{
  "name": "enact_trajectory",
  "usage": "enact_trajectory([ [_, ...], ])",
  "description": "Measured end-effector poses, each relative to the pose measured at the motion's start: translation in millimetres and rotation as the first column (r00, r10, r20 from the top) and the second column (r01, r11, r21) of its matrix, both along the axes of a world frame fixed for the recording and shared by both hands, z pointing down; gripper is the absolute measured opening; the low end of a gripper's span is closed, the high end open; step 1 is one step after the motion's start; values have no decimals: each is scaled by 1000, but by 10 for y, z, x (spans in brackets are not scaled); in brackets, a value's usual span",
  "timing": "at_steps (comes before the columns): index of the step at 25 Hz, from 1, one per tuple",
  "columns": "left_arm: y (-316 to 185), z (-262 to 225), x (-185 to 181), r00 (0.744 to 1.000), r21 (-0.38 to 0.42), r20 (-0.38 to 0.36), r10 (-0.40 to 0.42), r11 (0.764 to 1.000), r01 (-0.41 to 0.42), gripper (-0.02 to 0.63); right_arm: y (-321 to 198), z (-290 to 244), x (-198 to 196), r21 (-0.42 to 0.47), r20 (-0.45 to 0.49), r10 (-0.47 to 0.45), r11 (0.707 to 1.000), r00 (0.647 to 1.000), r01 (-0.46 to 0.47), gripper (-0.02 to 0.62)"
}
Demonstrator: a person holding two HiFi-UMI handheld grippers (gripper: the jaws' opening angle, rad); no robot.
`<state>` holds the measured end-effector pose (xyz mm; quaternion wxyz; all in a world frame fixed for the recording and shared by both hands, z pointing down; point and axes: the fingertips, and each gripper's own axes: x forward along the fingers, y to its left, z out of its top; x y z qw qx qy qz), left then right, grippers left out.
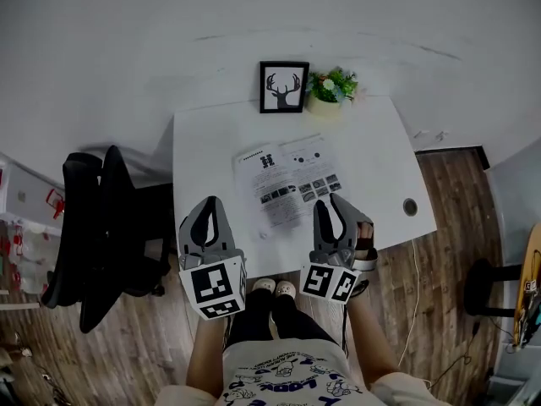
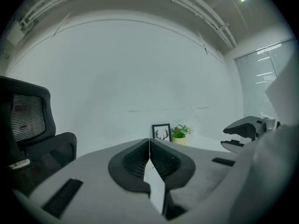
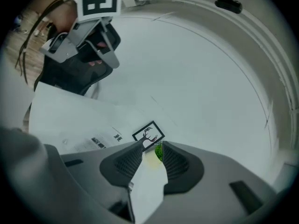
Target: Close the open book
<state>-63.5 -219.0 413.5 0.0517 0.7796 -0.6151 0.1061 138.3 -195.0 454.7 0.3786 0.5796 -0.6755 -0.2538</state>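
While hovering near the open book (image 1: 292,180) | left gripper (image 1: 209,200): holding jaws together | right gripper (image 1: 332,201): holding jaws apart, empty

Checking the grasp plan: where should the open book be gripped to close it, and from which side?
Probably the outer edge of the right-hand page of the open book, coming in low from the right with the right gripper, whose jaws stand apart. The book lies flat and thin, so only a free page edge can be pinched and swung over the spine.
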Motion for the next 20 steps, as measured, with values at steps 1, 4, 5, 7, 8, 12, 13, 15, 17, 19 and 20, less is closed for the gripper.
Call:
enact_trajectory([
  [1,11,23,-18,1000,-3,2,-5,1000,5,25,13,80,-49,-8,-37,-20,1000,999,20,124],
  [4,35,85,-51,1000,-13,9,-12,1000,12,25,57,316,-191,-22,-128,-89,996,988,87,124],
  [5,40,108,-56,1000,-16,12,-12,1000,13,25,73,403,-232,-32,-150,-112,994,982,109,124],
  [7,44,153,-74,1000,-25,16,-15,1000,16,25,105,575,-309,-61,-179,-155,987,972,146,124],
  [8,48,173,-88,1000,-30,16,-19,999,19,25,123,650,-346,-73,-188,-172,984,967,161,126],
  [12,62,221,-139,999,-40,18,-30,999,31,25,198,906,-467,-106,-229,-227,973,947,207,130],
  [13,65,229,-151,999,-42,19,-32,999,33,25,220,971,-489,-117,-243,-240,969,940,217,132],
  [15,69,243,-180,999,-45,24,-36,998,37,25,266,1103,-521,-141,-278,-267,962,923,236,133],
  [17,68,255,-220,999,-47,24,-46,998,47,25,302,1241,-530,-163,-318,-286,956,904,244,135],
  [19,70,267,-262,998,-49,19,-58,997,59,25,332,1388,-526,-187,-355,-302,950,885,249,135],
  [20,75,274,-280,998,-51,18,-62,997,63,25,348,1458,-524,-200,-370,-310,947,876,251,137],
])
